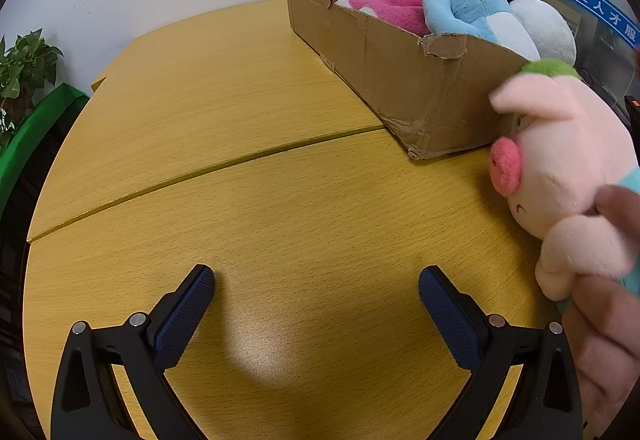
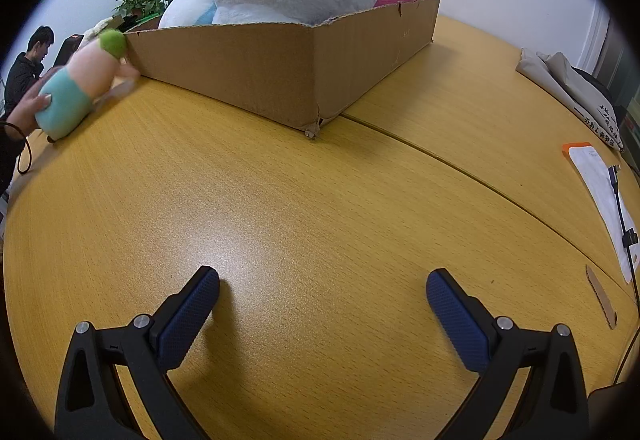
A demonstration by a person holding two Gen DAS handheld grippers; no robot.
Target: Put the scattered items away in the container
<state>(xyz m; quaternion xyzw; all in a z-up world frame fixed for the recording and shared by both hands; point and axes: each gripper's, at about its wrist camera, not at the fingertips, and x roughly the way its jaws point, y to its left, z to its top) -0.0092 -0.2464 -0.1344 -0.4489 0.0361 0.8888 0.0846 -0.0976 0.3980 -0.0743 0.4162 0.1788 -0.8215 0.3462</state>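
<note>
A cardboard box [image 1: 404, 79] stands on the wooden table and holds a pink plush [image 1: 396, 9], a blue plush [image 1: 468, 7] and a white plush [image 1: 548, 27]. A pink pig plush [image 1: 568, 167] in a teal outfit lies next to the box, held by a bare hand [image 1: 612, 340]. My left gripper [image 1: 316, 290] is open and empty, low over the table, left of the pig. In the right wrist view the box [image 2: 288, 67] is ahead, the pig [image 2: 84, 83] at far left. My right gripper [image 2: 322, 292] is open and empty.
A potted plant [image 1: 24, 67] and green strip stand left of the table. In the right wrist view, a white paper [image 2: 604, 195] with a cable, a grey bag [image 2: 572, 91] and a cardboard scrap [image 2: 600, 296] lie at the right. A seated person [image 2: 28, 71] is far left.
</note>
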